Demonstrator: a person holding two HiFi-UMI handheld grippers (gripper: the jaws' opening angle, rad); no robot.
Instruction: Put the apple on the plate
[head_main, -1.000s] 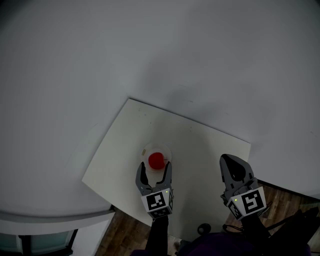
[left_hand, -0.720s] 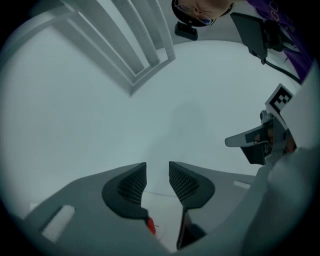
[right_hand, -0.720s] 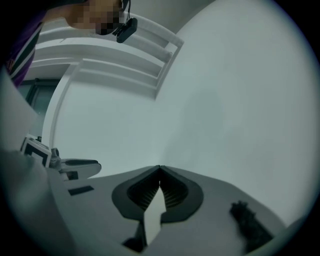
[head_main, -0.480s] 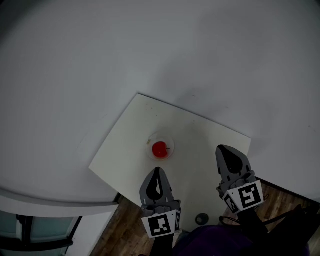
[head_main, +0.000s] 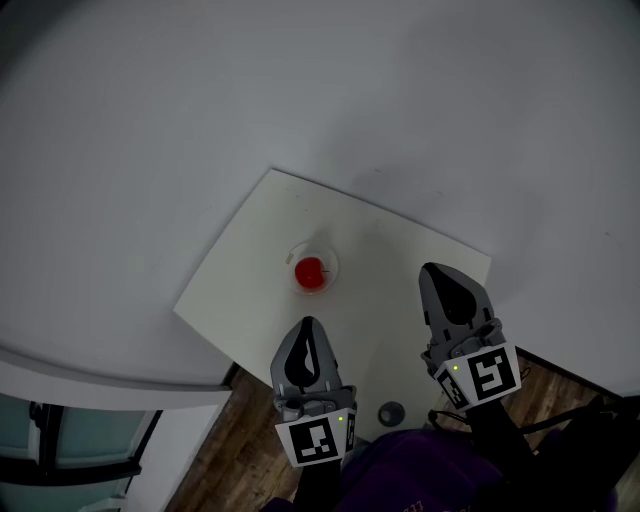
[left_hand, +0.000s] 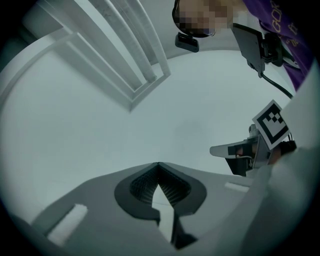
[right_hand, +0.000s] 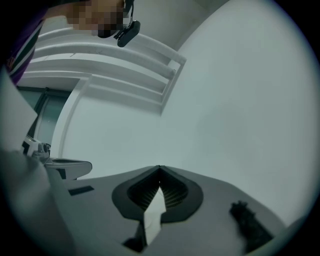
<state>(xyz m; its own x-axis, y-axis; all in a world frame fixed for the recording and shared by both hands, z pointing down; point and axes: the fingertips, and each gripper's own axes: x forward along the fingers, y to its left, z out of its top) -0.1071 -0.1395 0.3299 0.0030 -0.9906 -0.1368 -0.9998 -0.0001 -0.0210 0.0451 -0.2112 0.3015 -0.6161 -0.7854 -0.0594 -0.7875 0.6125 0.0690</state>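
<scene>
Since the earlier frame, the left tool (head_main: 307, 325) is backing off to 6 o'clock of the plate (head_main: 328, 256), clenched and empty, evidently because the apple (head_main: 310, 271) is already lying there, mid-tabletop (head_main: 400, 270). Right tool (head_main: 432, 272), likewise clenched empty, is idling at 4 o'clock.

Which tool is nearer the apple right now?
The left tool: its shut tip points at the apple; the right tool sits farther off to the side.
</scene>
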